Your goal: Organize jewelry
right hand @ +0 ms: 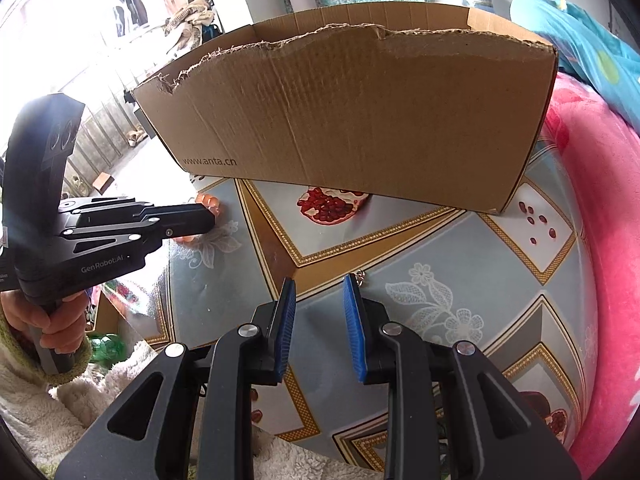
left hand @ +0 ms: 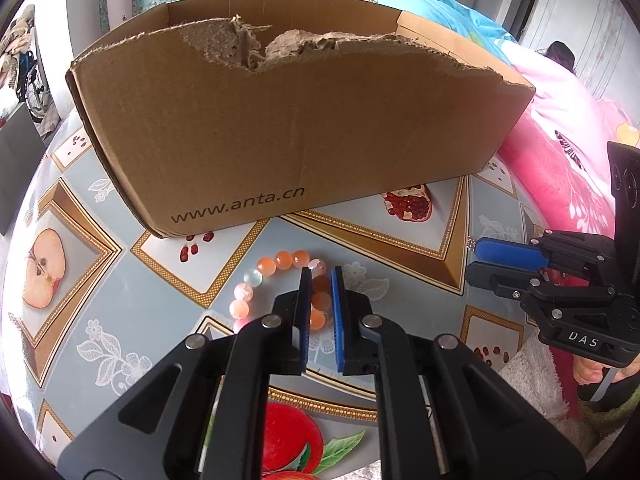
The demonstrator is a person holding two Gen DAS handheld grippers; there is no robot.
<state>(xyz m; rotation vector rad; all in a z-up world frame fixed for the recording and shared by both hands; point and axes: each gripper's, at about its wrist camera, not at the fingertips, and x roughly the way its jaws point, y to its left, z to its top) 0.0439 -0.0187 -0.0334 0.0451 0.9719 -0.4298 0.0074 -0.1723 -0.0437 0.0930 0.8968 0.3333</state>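
A bracelet of orange, pink and pale beads [left hand: 272, 272] lies on the table in front of a torn cardboard box [left hand: 288, 120]. My left gripper [left hand: 321, 276] has closed on the right side of the bead ring, beads showing between its blue pads. It also shows in the right wrist view [right hand: 210, 210] with orange beads [right hand: 206, 200] at its tip. My right gripper [right hand: 320, 282] is open, low over the table, with a small silver chain piece [right hand: 361, 278] by its right pad. In the left wrist view the right gripper [left hand: 474, 256] has that silver piece [left hand: 471, 243] at its tip.
The box [right hand: 360, 112] is open-topped, with a ragged front wall, and stands at the back of a round table with a fruit-print cover [left hand: 380, 224]. A pink blanket [right hand: 600, 200] lies to the right. A white fleecy cloth [right hand: 60, 408] lies near the front edge.
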